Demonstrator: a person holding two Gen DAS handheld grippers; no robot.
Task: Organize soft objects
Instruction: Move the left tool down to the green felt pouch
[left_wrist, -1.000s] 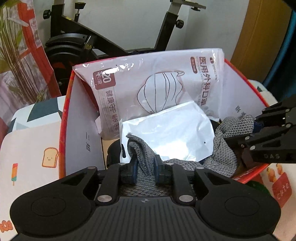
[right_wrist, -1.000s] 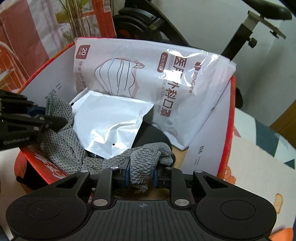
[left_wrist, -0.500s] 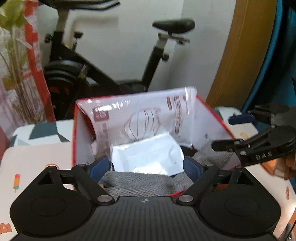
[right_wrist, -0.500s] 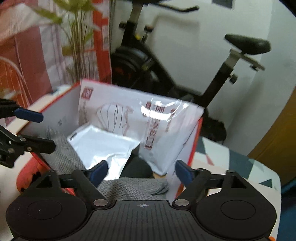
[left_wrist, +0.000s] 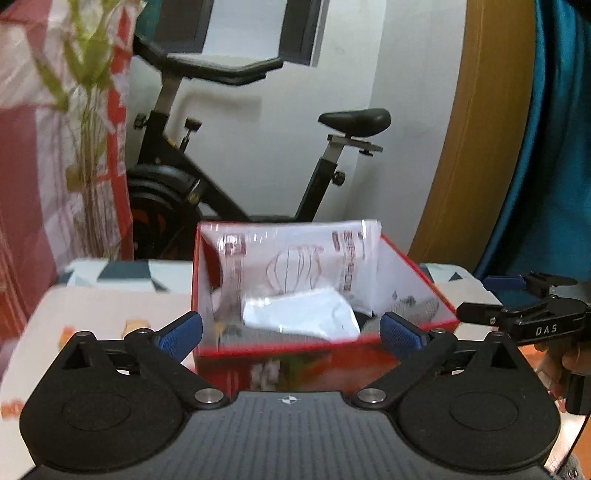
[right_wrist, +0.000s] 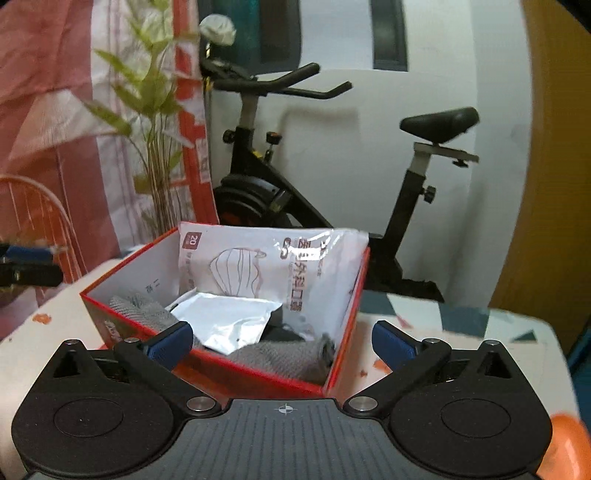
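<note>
A red box (left_wrist: 325, 349) stands on the table and holds a large face-mask pack (left_wrist: 295, 258), a white pouch (left_wrist: 299, 314) and a grey knitted cloth (right_wrist: 280, 356). The cloth lies along the box's near wall, and one end shows at the far corner (left_wrist: 417, 304). My left gripper (left_wrist: 290, 334) hangs back from the box, its jaws opening wide with nothing between them. My right gripper (right_wrist: 281, 341) is likewise clear of the box (right_wrist: 258, 373), its jaws opening and empty. It also shows from the side (left_wrist: 476, 295).
A black exercise bike (left_wrist: 207, 192) stands behind the table against the white wall. A leafy plant (right_wrist: 155, 110) and a red-and-white curtain are at the left. The table (left_wrist: 110, 306) has a patterned cover. A wooden door (left_wrist: 480, 147) is at the right, and a hand (left_wrist: 565, 362) holds the right gripper.
Both grippers were shut on the grey cloth over the box. They have let it go, spread their jaws wide and drawn back and upward; the cloth stays in the box.
</note>
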